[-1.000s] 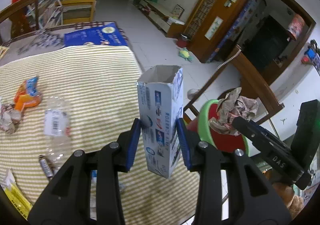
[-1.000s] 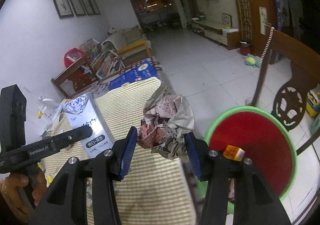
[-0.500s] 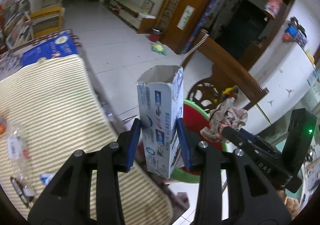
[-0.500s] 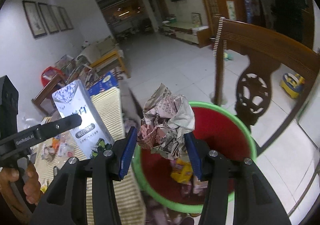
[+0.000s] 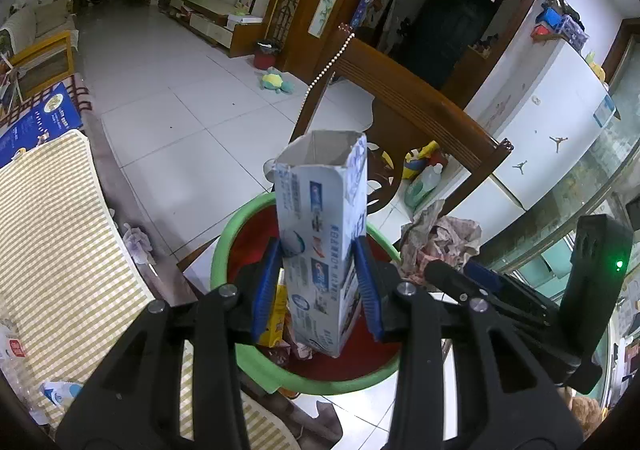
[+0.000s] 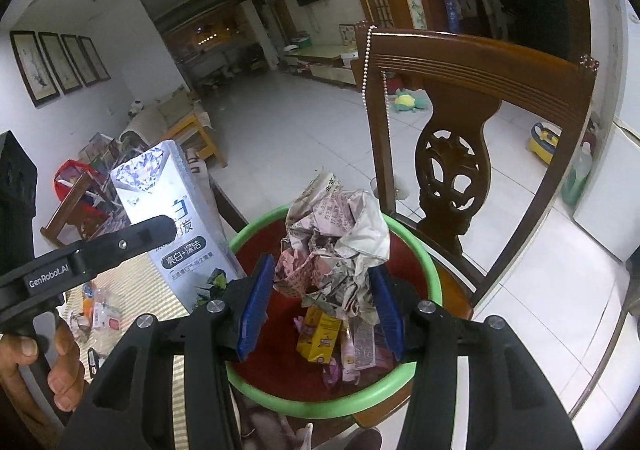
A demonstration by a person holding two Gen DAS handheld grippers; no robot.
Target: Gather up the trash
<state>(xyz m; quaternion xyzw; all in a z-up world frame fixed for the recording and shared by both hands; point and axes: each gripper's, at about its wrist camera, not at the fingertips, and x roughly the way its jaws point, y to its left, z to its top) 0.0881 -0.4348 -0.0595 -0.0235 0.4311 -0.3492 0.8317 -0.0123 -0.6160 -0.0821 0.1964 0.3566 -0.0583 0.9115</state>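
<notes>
Left gripper (image 5: 318, 286) clamped tall white-and-blue printed cardboard box (image 5: 322, 226), open end up, blue fingers (image 5: 267, 286) pressing both sides. Box hung above green-rimmed red plastic basin (image 5: 224, 234) holding wrappers. Right gripper (image 6: 320, 302) pinched crumpled newspaper ball (image 6: 340, 246) over same basin, near dark wooden chair (image 6: 456, 153). Yellow striped tabletop (image 5: 52, 217) at left.

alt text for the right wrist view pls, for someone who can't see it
The right gripper, jaws shut on a crumpled newspaper ball, holds it above a green-rimmed red bin that already has wrappers and a yellow carton inside. To the left, the left gripper holds a white toothpaste box; a wooden chair stands behind the bin.
</notes>
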